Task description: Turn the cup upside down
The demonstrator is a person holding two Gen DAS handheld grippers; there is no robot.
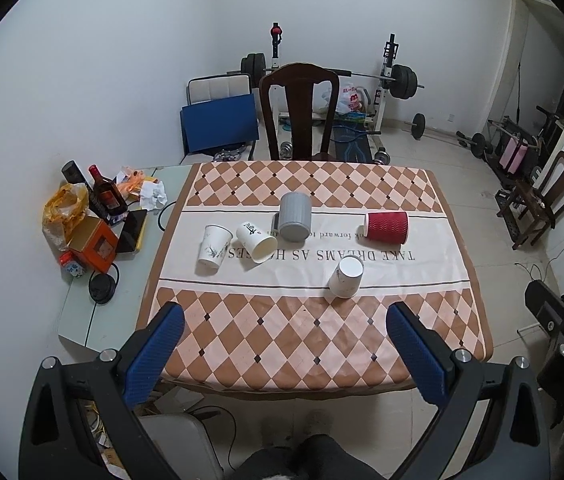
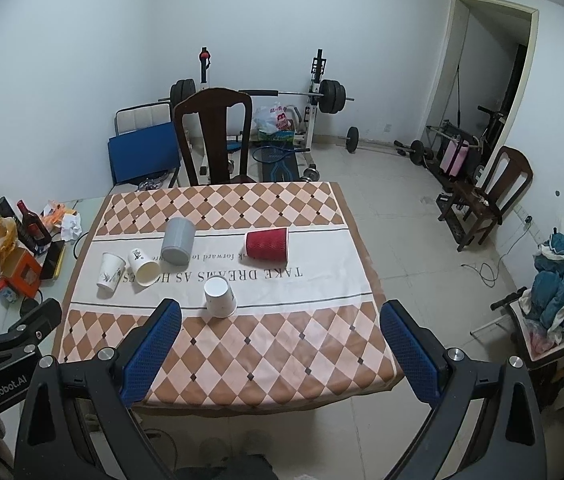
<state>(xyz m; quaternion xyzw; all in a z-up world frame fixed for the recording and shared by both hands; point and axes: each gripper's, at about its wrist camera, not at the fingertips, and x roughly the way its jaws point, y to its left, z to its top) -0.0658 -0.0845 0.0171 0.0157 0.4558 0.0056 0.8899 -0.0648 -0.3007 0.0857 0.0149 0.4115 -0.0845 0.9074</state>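
Note:
Several cups sit on the checkered tablecloth (image 1: 314, 336). A white paper cup (image 1: 211, 251) stands upright at the left. A second white cup (image 1: 257, 242) lies tipped on its side beside it. A grey ribbed mug (image 1: 294, 217) and a red ribbed cup (image 1: 386, 227) lie on their sides. A white cup (image 1: 346, 277) stands upside down nearest me. The same cups show in the right wrist view: upright white (image 2: 110, 271), tipped white (image 2: 143, 266), grey (image 2: 178, 241), red (image 2: 267, 244), inverted white (image 2: 221, 297). My left gripper (image 1: 286, 356) and right gripper (image 2: 282, 354) are open, empty, held above the table's near edge.
A side table (image 1: 93, 320) at the left holds bottles, an orange box (image 1: 95, 245), a bag and crumpled paper. A dark wooden chair (image 1: 300, 112) stands behind the table. Weights and a bench rack are at the back wall. Another chair (image 2: 490, 196) and clothes are at the right.

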